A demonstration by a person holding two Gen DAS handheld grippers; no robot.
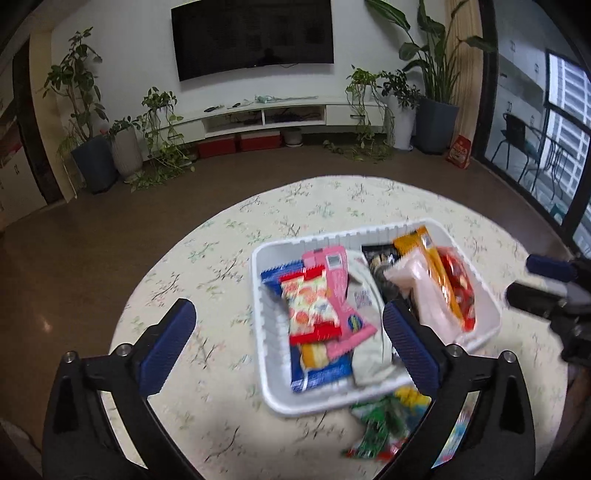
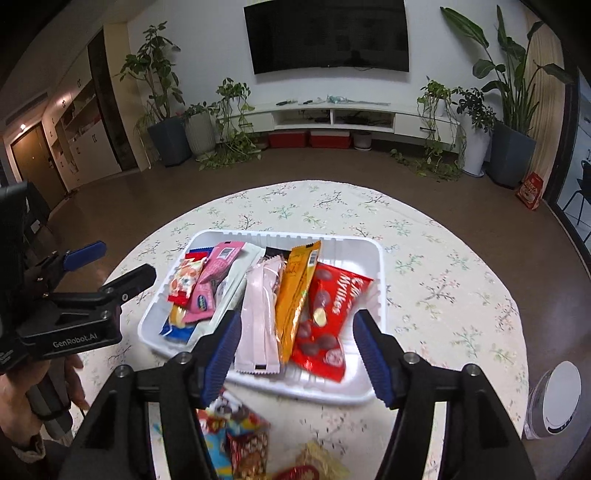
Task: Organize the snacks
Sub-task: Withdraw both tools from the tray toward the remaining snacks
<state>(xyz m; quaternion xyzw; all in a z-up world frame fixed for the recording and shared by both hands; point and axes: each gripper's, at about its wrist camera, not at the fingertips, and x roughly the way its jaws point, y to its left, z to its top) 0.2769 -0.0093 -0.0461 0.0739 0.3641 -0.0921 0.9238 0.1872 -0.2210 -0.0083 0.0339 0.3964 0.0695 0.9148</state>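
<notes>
A round table point(image 2: 443, 258) with a floral cloth carries a white tray point(image 2: 373, 254) at centre, packed with snack packets: a red chocolate bag point(image 2: 328, 314) at its 3 o'clock side, a pink wrapper point(image 2: 258, 325) mid-tray. The left gripper point(image 1: 288, 347) and right gripper point(image 2: 295, 354) both hover with jaws apart, empty.

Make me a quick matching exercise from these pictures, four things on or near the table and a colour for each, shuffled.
Things:
1. tray
2. Mylikes bag
3. long packet beside the Mylikes bag
4. television

Colours:
A. black
B. orange
C. white
D. red

Pairs: 1-C, 2-D, 3-B, 4-A
</notes>
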